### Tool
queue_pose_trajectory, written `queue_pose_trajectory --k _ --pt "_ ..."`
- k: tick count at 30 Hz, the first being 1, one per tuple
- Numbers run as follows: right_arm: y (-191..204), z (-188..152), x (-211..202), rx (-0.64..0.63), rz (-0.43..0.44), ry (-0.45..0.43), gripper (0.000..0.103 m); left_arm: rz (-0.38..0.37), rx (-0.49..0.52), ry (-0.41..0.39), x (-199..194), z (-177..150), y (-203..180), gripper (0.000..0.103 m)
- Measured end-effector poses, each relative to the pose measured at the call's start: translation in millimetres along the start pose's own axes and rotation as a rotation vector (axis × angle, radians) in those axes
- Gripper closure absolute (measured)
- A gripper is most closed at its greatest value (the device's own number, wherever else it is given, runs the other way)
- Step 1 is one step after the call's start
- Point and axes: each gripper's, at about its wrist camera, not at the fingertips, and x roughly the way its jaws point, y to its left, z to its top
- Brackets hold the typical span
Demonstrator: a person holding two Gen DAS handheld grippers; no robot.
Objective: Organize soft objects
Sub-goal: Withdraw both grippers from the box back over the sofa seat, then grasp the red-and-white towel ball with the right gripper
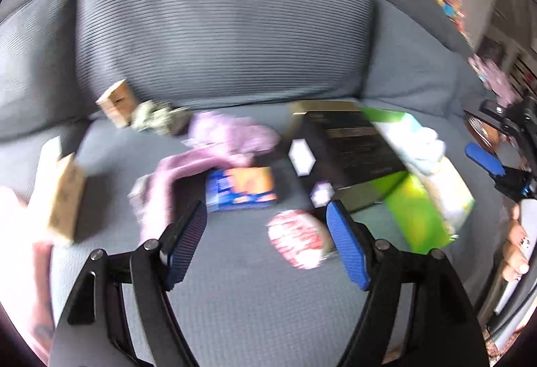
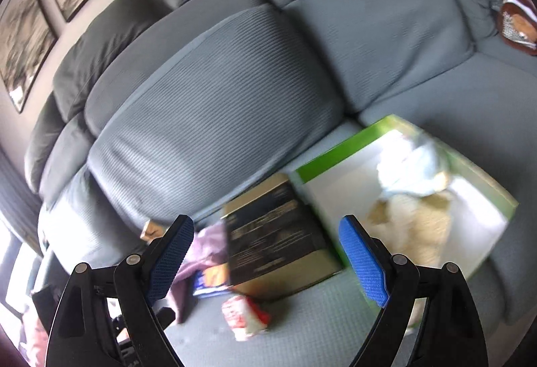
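On the grey sofa seat (image 1: 235,283) lie a lilac soft cloth (image 1: 214,145), a red-and-white soft toy (image 1: 297,238), a small mottled plush (image 1: 152,117) and a green box (image 1: 426,192) holding pale blue and cream soft things (image 2: 412,196). My left gripper (image 1: 266,232) is open and empty above the seat, its right finger beside the red-and-white toy. My right gripper (image 2: 268,253) is open and empty above the black box (image 2: 275,239) and the green box (image 2: 335,162). The red-and-white toy (image 2: 245,316) and lilac cloth (image 2: 208,246) show below it.
A black-and-gold box (image 1: 349,149) leans on the green box. A blue-and-orange packet (image 1: 241,189) lies mid-seat. Two tan cardboard boxes (image 1: 115,102) (image 1: 63,196) sit at left. Sofa back cushions (image 1: 218,24) rise behind. A brown plush (image 2: 518,24) lies far right.
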Motion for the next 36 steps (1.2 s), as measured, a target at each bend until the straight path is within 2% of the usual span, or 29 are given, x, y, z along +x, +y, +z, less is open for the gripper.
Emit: queue_pose_trajectory --k 4,8,12,17,20,22,23,24,31,34,35,36 --pt "27 -27 21 -0.024 0.024 0.083 0.014 0.072 -0.057 -0.003 -7 -21 40 0.029" --pt "56 -58 47 -0.145 -0.036 0.168 0.014 0.079 -0.153 0.032 2 -36 78 0.029" --pt "80 -80 65 -0.278 -0.059 0.223 0.014 0.13 -0.173 0.057 10 -45 99 0.03" --pt "87 -98 89 -0.319 -0.101 0.296 0.015 0.11 -0.225 0.08 14 -52 115 0.03" --pt "86 -105 100 -0.331 -0.115 0.327 0.021 0.097 -0.233 0.091 14 -55 117 0.03" --pt "83 -110 108 -0.323 -0.132 0.349 0.029 0.097 -0.228 0.09 13 -56 117 0.03" --pt "82 -113 112 -0.321 -0.143 0.356 0.039 0.096 -0.227 0.09 12 -56 117 0.03" --pt "80 -115 115 -0.322 -0.152 0.365 0.044 0.094 -0.227 0.09 12 -56 117 0.03" --pt "75 -128 138 -0.356 -0.21 0.423 0.044 0.085 -0.247 0.104 13 -59 122 0.031" --pt "81 -130 136 -0.392 -0.202 0.421 0.059 0.087 -0.241 0.112 15 -59 122 0.031" --pt "84 -130 136 -0.408 -0.203 0.414 0.069 0.085 -0.238 0.114 16 -59 121 0.031" --pt "85 -131 136 -0.42 -0.198 0.412 0.072 0.082 -0.236 0.116 16 -59 121 0.031"
